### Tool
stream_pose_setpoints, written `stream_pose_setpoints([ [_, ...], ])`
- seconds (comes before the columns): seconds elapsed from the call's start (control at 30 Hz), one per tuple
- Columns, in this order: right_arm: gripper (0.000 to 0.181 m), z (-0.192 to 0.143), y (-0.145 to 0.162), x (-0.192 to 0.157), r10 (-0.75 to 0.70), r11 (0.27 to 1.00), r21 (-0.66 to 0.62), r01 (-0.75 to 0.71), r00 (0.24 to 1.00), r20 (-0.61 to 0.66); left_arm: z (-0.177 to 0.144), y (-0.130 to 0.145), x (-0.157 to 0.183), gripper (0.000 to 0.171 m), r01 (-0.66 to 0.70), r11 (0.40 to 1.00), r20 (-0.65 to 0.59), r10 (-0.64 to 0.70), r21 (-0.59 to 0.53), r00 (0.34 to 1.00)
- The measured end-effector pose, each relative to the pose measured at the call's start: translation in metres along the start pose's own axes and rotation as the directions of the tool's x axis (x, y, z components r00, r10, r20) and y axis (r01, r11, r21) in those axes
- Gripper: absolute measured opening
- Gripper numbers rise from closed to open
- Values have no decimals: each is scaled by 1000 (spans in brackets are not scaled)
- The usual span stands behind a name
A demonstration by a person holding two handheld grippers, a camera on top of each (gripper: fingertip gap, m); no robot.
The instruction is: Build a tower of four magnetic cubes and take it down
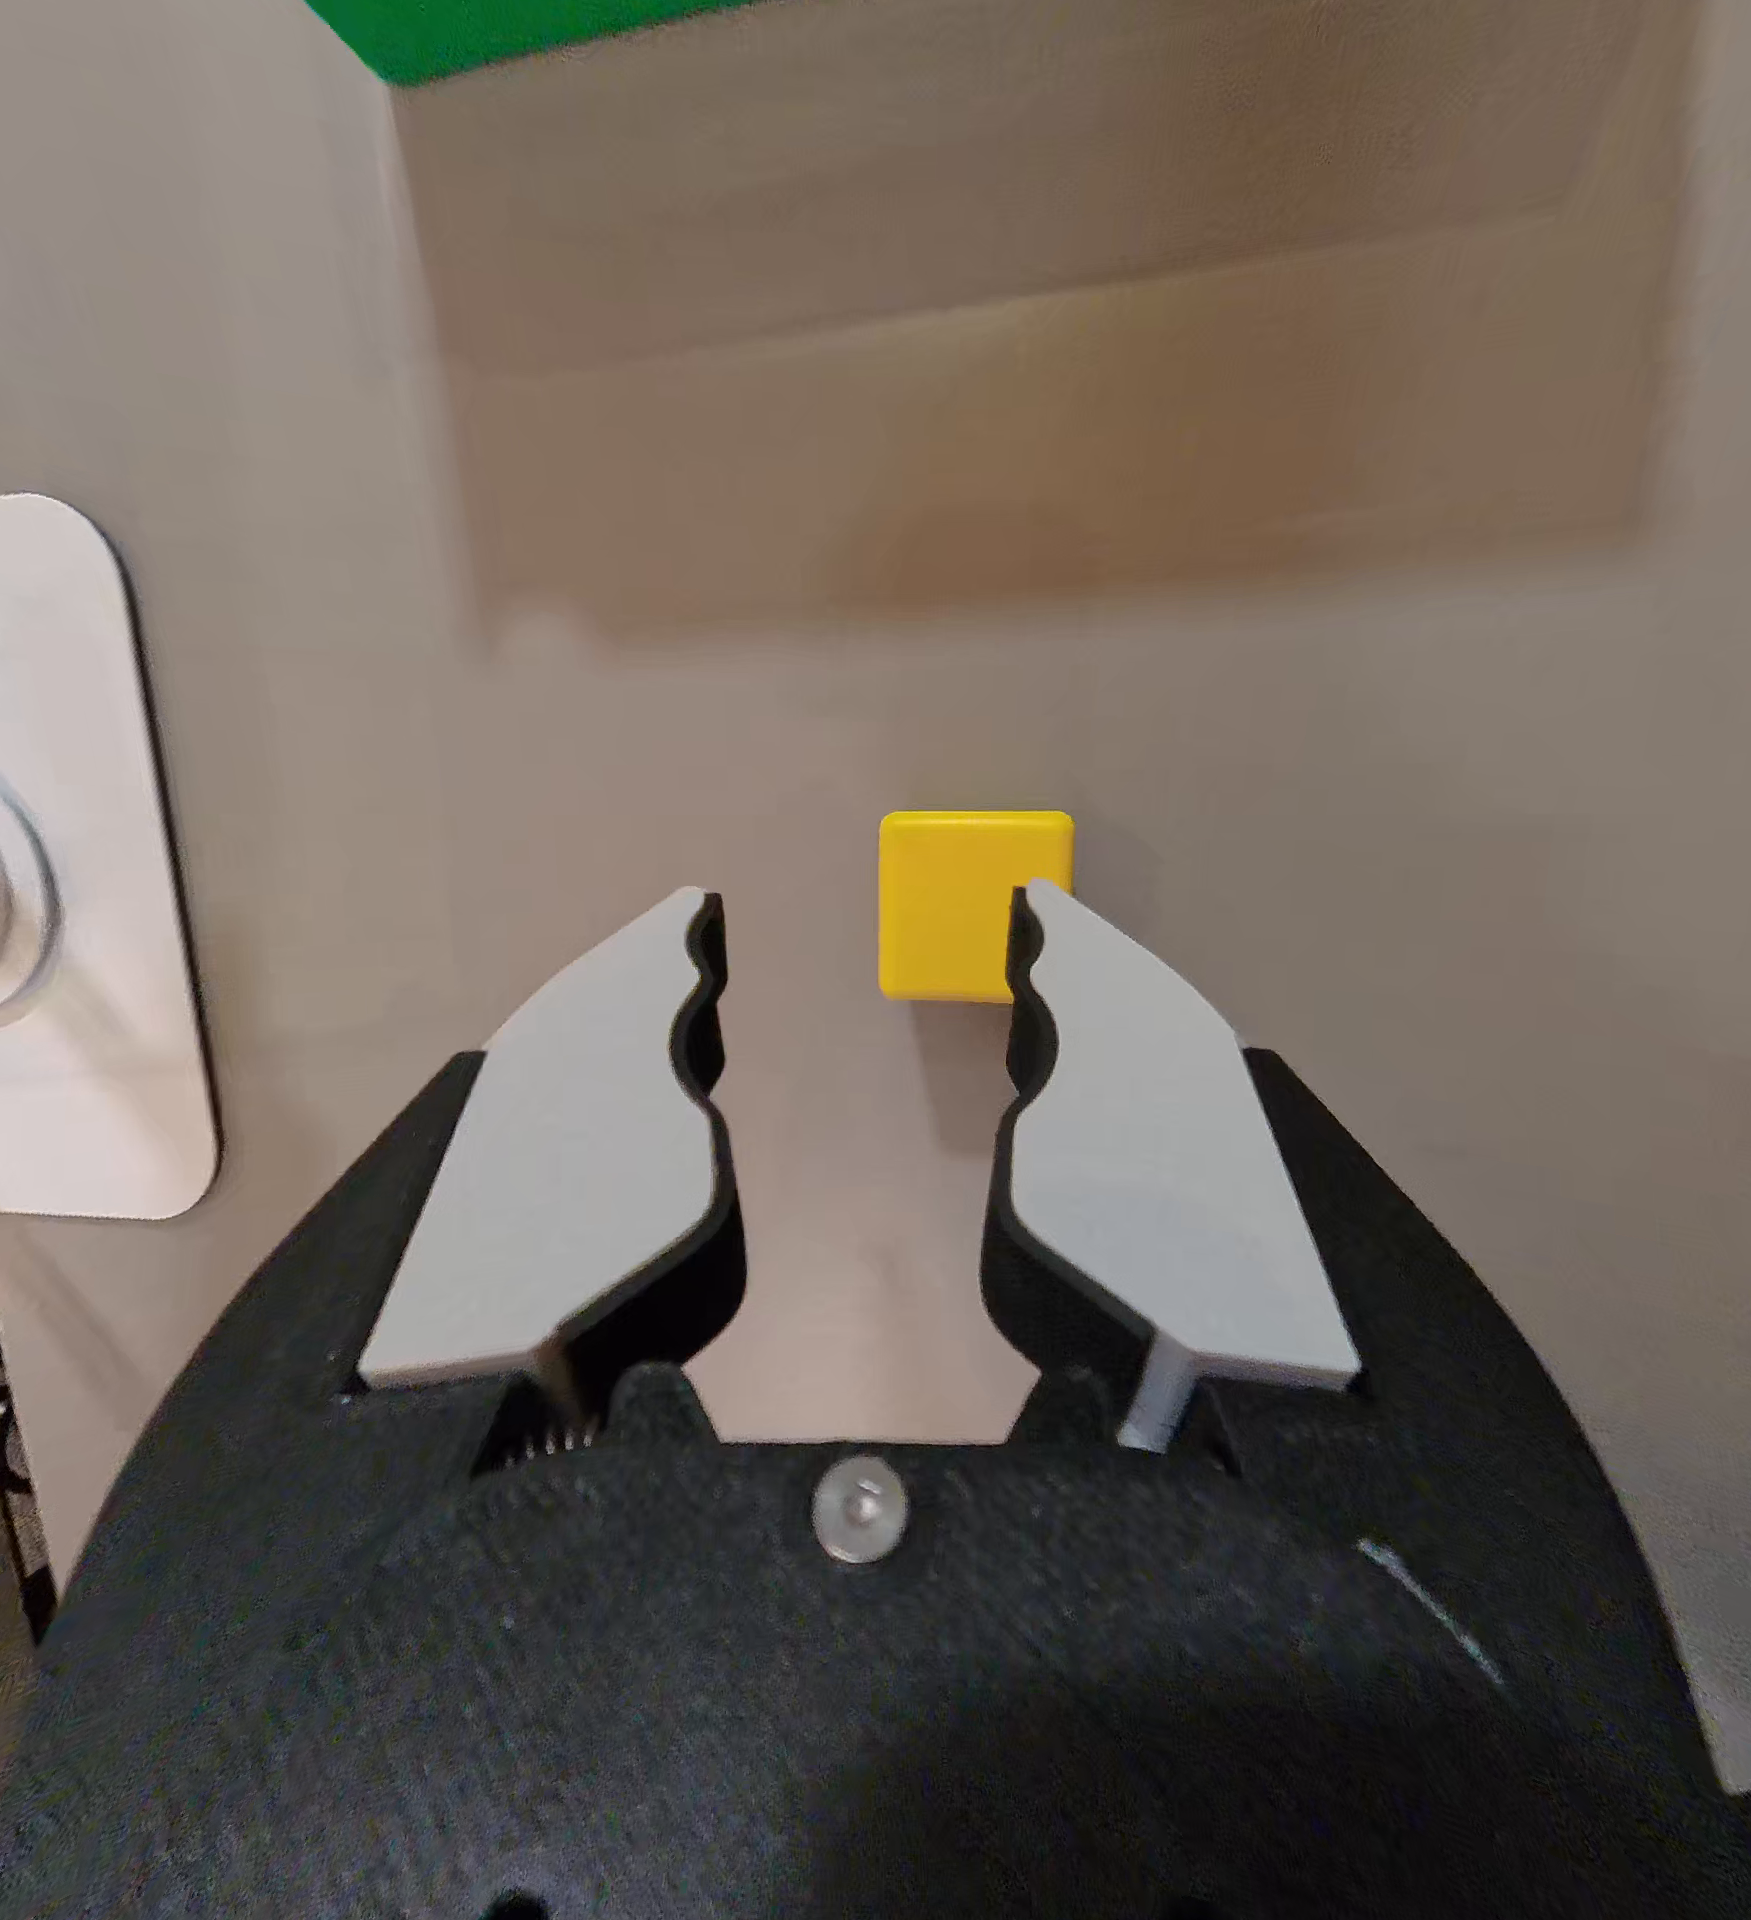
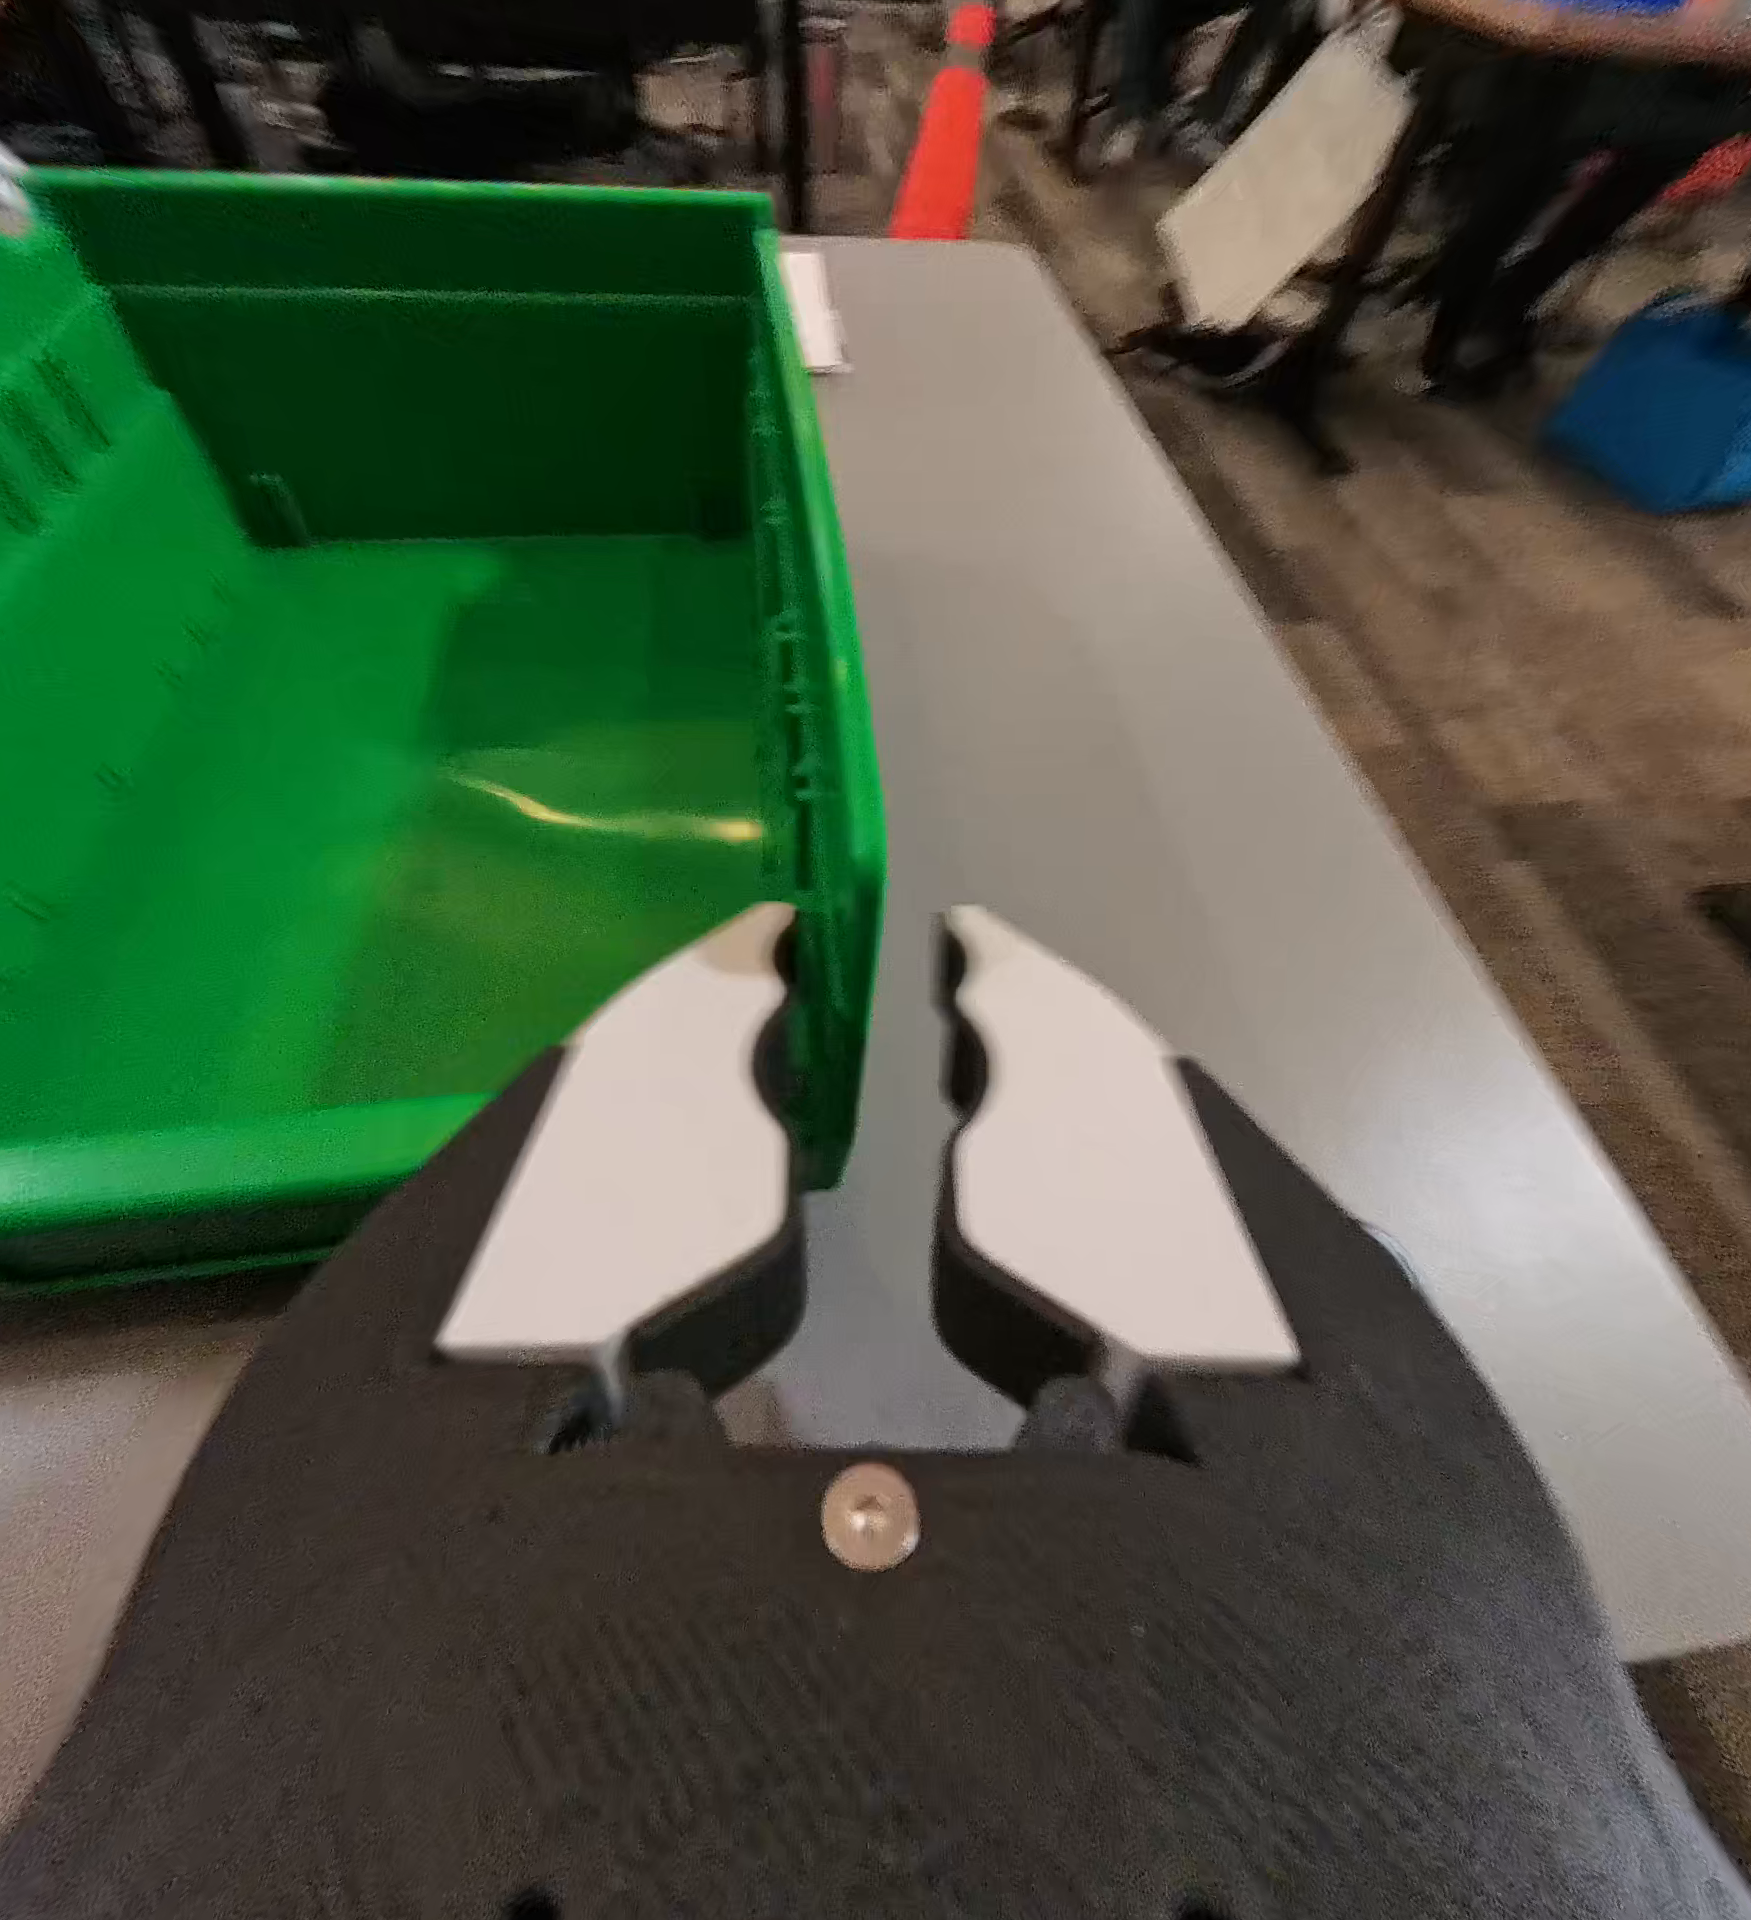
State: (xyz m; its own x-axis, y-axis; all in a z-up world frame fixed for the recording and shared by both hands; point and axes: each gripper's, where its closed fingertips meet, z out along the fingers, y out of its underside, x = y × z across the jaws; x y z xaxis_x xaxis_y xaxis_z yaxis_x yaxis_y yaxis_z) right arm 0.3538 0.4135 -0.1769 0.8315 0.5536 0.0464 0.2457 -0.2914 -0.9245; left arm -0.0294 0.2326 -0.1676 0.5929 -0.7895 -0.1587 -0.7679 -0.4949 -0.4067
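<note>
Left gripper (image 1: 866, 914): jaws released, nothing between them. One yellow square block (image 1: 954, 909) lies on the table (image 1: 1422, 935) just past the tips, offset right of the gap; the right fingertip (image 1: 1042, 914) overlaps its right edge in view, contact not resolvable. Block is square, no long axis. One white plate with clear hook (image 1: 40, 862) at left. Right gripper (image 2: 866, 930): jaws released, empty, straddling the near right wall of one green bin (image 2: 331, 675). One orange cone (image 2: 944, 130) far off.
</note>
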Motion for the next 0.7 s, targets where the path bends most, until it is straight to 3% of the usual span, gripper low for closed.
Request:
stream_pose_setpoints([
  [0.07,10,3,0,1,-63,998,19,64,998,-26,-1,0,-2,53,0,1000,10,0,4,1000],
  [0.13,7,4,-3,2,-9,1000,17,9,1000,-8,-2,1,-3,53,2,1000,15,-2,2,1000],
  [0.23,7,5,-3,9,81,997,13,-81,997,-4,-2,3,-4,53,0,1000,23,0,-5,1000],
  [0.33,7,5,-4,20,33,999,23,-31,997,-68,-3,3,-6,52,-14,1000,43,14,-7,999],
  [0.7,3,6,-2,18,7,1000,5,-7,999,33,-4,1,-6,51,-20,1000,57,21,-15,998],
])
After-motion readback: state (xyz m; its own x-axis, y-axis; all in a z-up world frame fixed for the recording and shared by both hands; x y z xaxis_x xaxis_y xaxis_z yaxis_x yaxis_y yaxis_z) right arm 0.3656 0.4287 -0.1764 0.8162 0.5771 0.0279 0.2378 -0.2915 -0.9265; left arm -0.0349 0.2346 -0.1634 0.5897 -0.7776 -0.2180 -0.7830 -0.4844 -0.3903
